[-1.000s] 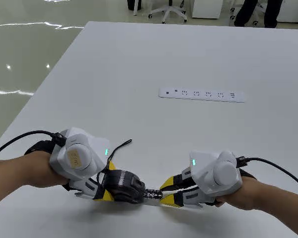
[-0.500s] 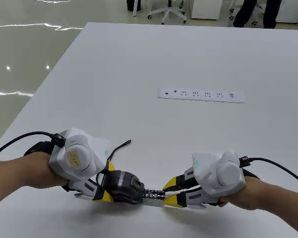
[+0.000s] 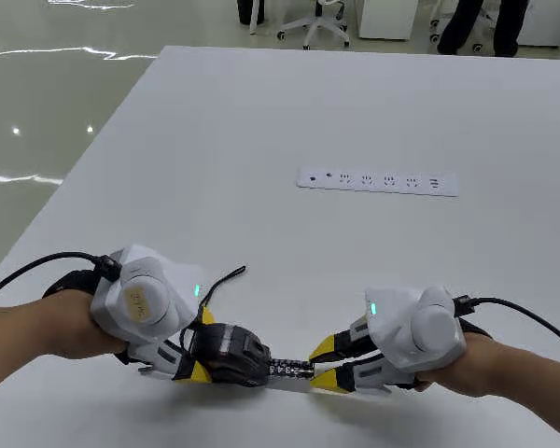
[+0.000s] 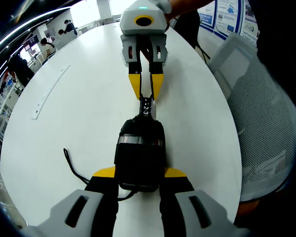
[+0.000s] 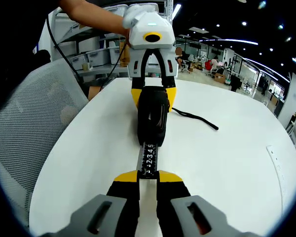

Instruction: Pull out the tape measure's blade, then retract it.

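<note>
A black tape measure (image 3: 230, 355) lies near the table's front edge, with my left gripper (image 3: 198, 353) shut on its case (image 4: 140, 153). A short length of numbered blade (image 3: 290, 370) runs out of the case to the right. My right gripper (image 3: 323, 364) is shut on the blade's end (image 5: 148, 168). In the right gripper view the case (image 5: 153, 114) sits straight ahead, held between the left gripper's yellow fingertips (image 5: 136, 97). The tape's black wrist strap (image 3: 226, 276) trails on the table behind the case.
A white power strip (image 3: 376, 180) lies flat in the middle of the white table (image 3: 355, 112). Cables run from both grippers toward the front edge. Office chairs (image 3: 318, 21) stand beyond the far edge. A mesh chair (image 4: 260, 113) is close behind the person.
My right gripper has drawn slightly to the right, so a little more blade shows between it and the case. The left gripper and case stay put.
</note>
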The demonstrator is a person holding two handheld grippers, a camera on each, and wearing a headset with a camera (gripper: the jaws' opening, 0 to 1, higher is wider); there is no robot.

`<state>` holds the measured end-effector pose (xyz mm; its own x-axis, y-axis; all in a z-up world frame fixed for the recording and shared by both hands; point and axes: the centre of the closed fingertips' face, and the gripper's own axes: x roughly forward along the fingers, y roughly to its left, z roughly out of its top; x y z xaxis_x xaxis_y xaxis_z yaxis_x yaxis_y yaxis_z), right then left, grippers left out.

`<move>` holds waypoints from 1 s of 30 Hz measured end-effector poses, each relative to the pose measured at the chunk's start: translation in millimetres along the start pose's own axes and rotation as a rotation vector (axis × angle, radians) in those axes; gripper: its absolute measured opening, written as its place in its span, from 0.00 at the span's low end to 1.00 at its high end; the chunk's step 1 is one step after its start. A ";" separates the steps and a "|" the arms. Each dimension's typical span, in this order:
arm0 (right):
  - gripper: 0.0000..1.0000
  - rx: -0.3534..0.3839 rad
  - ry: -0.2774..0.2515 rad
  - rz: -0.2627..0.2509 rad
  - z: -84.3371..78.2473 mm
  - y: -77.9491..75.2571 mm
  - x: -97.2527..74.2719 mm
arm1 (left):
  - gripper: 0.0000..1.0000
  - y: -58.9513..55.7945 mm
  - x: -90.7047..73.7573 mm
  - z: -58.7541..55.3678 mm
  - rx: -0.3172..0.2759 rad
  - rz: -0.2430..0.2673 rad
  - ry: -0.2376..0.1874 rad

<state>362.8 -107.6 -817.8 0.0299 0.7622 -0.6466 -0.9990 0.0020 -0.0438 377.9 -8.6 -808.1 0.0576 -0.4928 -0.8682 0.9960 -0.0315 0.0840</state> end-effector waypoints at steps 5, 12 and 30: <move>0.11 -0.006 0.004 0.001 -1.7 0.5 -2.0 | 0.26 0.0 0.0 -0.1 0.000 0.000 0.001; 0.11 -0.009 0.005 0.001 -3.3 0.9 -4.8 | 0.26 -0.2 0.0 0.2 -0.002 0.000 -0.001; 0.11 -0.015 0.012 0.002 -7.6 0.3 -10.4 | 0.27 0.1 0.3 0.0 -0.010 -0.001 0.001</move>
<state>362.5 -120.5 -816.9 0.0284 0.7544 -0.6558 -0.9985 -0.0096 -0.0542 378.0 -8.7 -808.4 0.0565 -0.4915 -0.8691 0.9967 -0.0237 0.0782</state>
